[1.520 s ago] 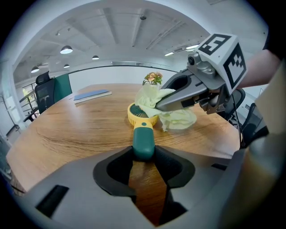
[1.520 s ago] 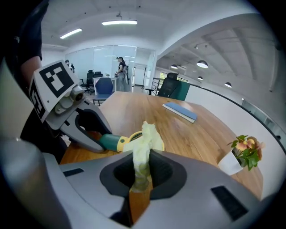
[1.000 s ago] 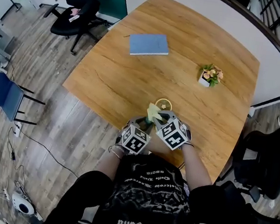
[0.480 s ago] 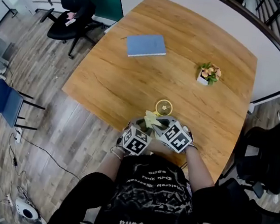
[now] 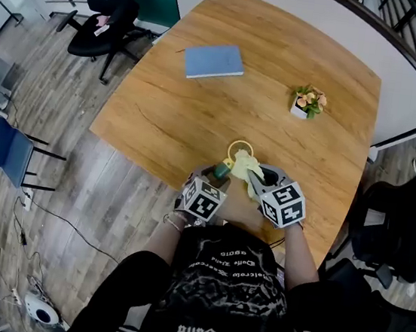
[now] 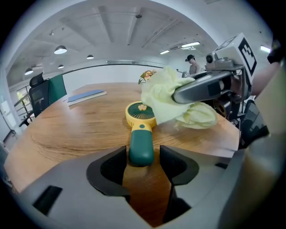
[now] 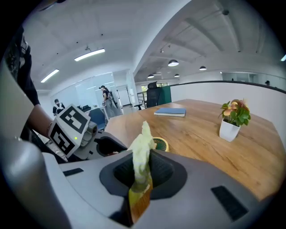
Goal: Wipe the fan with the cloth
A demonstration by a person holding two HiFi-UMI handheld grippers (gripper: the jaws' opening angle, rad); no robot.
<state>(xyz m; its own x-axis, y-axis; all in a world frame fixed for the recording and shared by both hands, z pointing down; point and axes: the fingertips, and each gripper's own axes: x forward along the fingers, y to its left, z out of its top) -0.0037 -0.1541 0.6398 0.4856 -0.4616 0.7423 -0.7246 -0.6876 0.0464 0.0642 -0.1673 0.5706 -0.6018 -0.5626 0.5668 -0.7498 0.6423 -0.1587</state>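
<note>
At the counter's (image 5: 184,113) near edge, the head view shows the fan (image 5: 238,152) lying flat, its green handle pointing back at the left hand-held gripper (image 5: 218,176). Just to that gripper's right, the right hand-held gripper (image 5: 258,177) carries the cloth (image 5: 246,165) beside the fan's yellow head.

Left gripper view: the jaws have just been opening and stand wide, the handle's end between them with a gap on each side.

Right gripper view: the jaws are clamped on the pale cloth, which sticks up between them; the fan's head lies just beyond
</note>
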